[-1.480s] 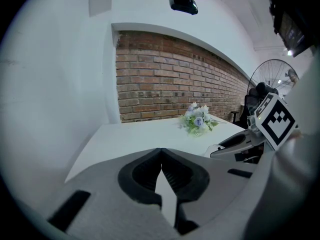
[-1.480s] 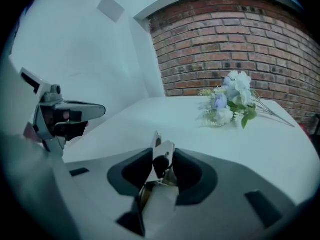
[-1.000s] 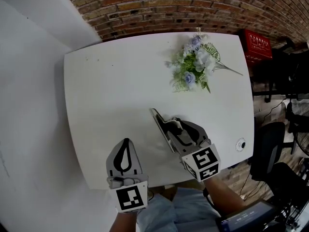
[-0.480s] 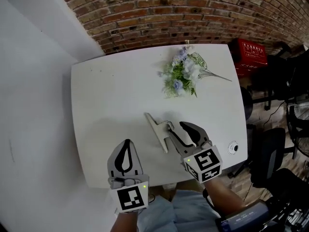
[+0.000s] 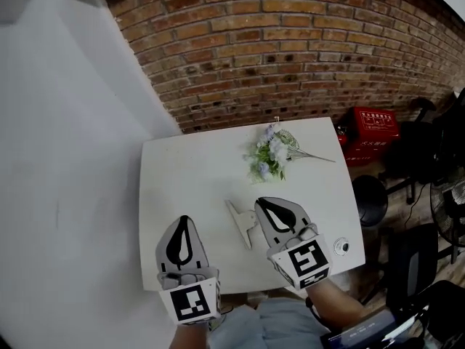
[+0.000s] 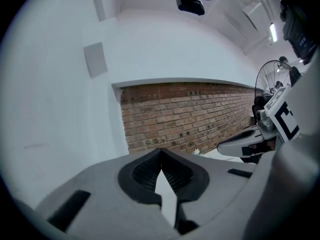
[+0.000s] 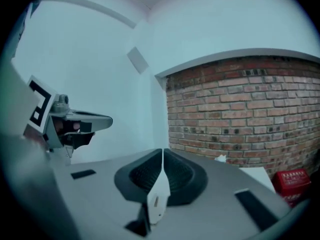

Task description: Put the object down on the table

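A pale flat clip-like object (image 5: 241, 222) lies on the white table (image 5: 182, 187), free of both grippers. My right gripper (image 5: 260, 201) hangs high above the table just right of the object. Its jaws have just been closing and now meet at the tips with nothing between them (image 7: 162, 151). My left gripper (image 5: 183, 218) is held up at the table's near left, its tips also together and empty (image 6: 161, 150). Each gripper shows in the other's view, the right gripper (image 6: 250, 139) and the left gripper (image 7: 75, 124).
A bunch of pale artificial flowers (image 5: 271, 153) lies at the table's far side. A small round thing (image 5: 340, 247) sits near the right front corner. A red crate (image 5: 374, 126) and a black stool (image 5: 369, 192) stand right of the table, under a brick wall (image 5: 290, 42).
Both grippers have risen well above the table, which now looks smaller. The right gripper's jaws went from wide open to closed. The pale object stays lying on the table.
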A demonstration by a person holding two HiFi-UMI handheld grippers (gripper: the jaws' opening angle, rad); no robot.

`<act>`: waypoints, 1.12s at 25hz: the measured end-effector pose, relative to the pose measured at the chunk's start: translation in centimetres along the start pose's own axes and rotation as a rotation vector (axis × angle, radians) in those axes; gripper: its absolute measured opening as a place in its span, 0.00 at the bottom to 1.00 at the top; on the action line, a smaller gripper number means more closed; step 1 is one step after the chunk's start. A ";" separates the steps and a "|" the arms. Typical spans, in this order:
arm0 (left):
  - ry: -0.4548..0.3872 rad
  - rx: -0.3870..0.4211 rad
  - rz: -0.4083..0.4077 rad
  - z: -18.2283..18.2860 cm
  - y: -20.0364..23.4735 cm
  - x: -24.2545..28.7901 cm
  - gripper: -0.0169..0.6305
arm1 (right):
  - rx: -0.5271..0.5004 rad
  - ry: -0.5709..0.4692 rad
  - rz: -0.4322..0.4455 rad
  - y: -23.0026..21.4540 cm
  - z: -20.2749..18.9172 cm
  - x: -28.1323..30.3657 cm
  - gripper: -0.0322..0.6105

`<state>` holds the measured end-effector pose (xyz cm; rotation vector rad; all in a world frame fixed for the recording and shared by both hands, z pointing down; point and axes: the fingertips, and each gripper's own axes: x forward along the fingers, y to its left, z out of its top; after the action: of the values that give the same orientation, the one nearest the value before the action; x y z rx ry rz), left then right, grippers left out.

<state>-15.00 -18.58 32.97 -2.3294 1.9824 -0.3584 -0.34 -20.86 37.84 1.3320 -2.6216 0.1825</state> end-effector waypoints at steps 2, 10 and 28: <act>-0.038 0.011 0.018 1.9 0.6 -0.3 0.04 | -0.028 -0.037 -0.004 0.1 1.9 -0.5 0.06; -0.102 0.040 0.040 5.1 0.4 -1.6 0.04 | -0.052 -0.084 -0.011 0.3 4.8 -2.1 0.06; -0.090 0.007 0.010 5.2 -0.9 -2.1 0.04 | -0.072 -0.104 -0.032 0.2 5.3 -3.0 0.06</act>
<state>-13.31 -16.87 27.78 -2.2881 1.9481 -0.2546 0.60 -19.45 32.00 1.3942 -2.6611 0.0143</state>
